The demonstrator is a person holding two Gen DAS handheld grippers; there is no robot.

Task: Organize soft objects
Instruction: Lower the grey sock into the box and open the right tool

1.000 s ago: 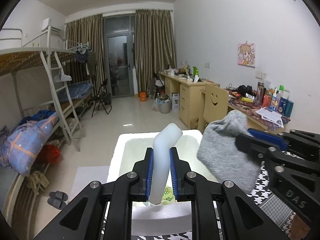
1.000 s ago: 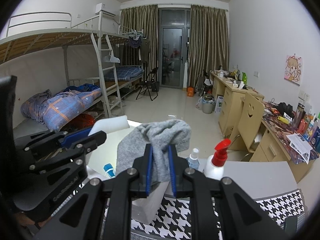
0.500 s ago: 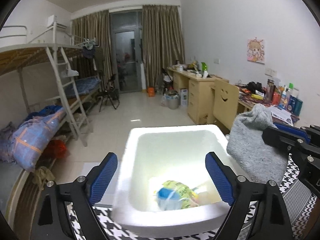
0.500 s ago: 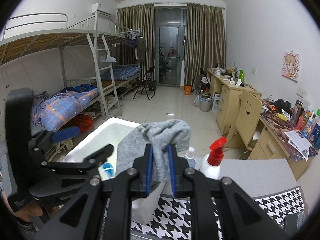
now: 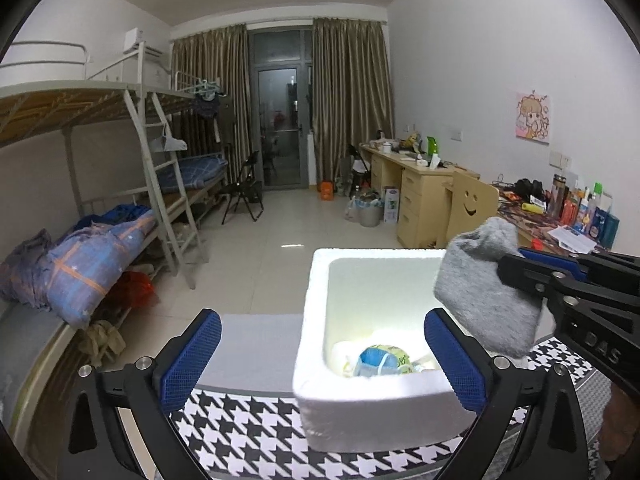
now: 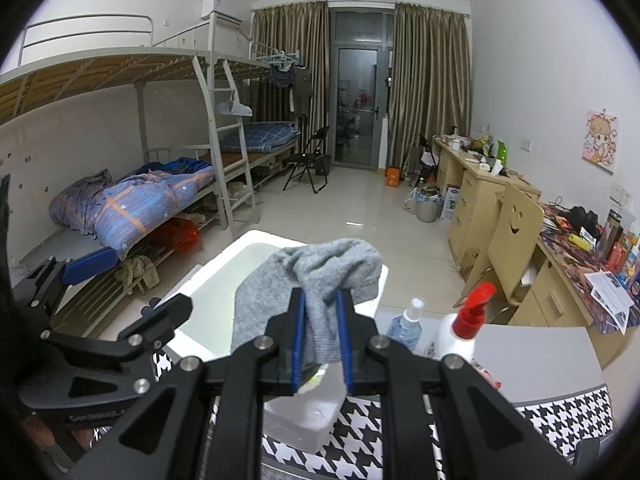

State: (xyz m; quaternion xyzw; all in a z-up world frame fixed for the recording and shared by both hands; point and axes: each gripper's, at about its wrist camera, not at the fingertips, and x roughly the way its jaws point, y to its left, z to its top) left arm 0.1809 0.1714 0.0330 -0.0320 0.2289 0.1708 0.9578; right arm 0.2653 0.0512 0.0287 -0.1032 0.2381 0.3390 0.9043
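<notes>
A white foam box [image 5: 316, 300] stands on the houndstooth cloth, also in the right wrist view [image 6: 208, 300]. Inside lie a blue and green soft item [image 5: 380, 360] and something white. My left gripper [image 5: 320, 356] is open and empty, its blue pads wide apart at the box's near left corner. My right gripper [image 6: 322, 332] is shut on a grey knitted cloth [image 6: 312, 280], held over the box's right side; the cloth also shows in the left wrist view [image 5: 484, 296].
A red-topped spray bottle [image 6: 460, 332] and a small clear bottle [image 6: 410, 320] stand right of the box. A grey table surface [image 6: 540, 356] extends to the right. A bunk bed [image 5: 100, 220] stands left, desks [image 5: 424, 196] and a chair right.
My left gripper opened and let go of the white foam piece, which fell into the box. The left gripper then shifted left. My right gripper still holds the grey cloth over the box.
</notes>
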